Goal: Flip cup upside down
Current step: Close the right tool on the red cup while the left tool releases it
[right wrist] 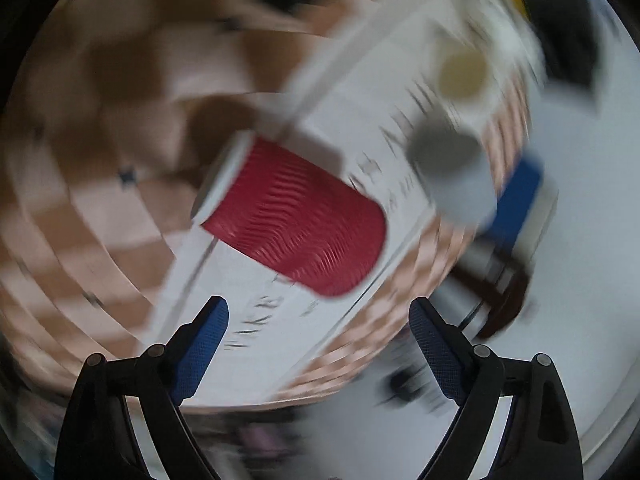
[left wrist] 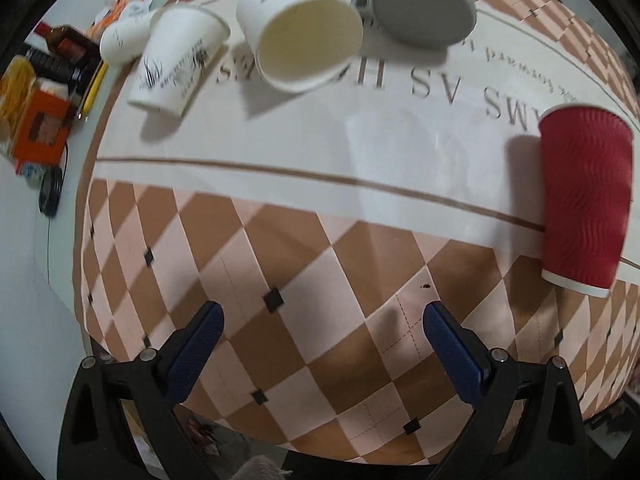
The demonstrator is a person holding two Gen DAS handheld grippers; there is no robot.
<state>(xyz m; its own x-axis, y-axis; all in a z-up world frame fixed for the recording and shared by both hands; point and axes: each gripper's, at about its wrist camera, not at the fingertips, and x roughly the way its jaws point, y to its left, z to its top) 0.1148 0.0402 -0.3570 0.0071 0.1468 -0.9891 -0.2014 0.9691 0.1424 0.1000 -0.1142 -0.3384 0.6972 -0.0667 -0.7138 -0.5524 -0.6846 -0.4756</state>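
A red ribbed paper cup (left wrist: pixel 586 200) stands rim down on the tablecloth at the right of the left wrist view; it also shows, blurred and tilted by camera roll, in the right wrist view (right wrist: pixel 300 216). My left gripper (left wrist: pixel 322 316) is open and empty, hovering over the checkered cloth, well short of the cups. My right gripper (right wrist: pixel 318 312) is open and empty, just short of the red cup. A white paper cup (left wrist: pixel 304 40) stands upright with its mouth showing. Another white printed cup (left wrist: pixel 176 60) stands rim down to its left.
A grey mug (left wrist: pixel 420 4) stands at the far edge. The checkered tablecloth (left wrist: pixel 280 280) covers a round table. Boxes, a dark bottle (left wrist: pixel 64 40) and packets crowd the far left. A blue and white object (right wrist: pixel 520 200) lies beyond the table in the right wrist view.
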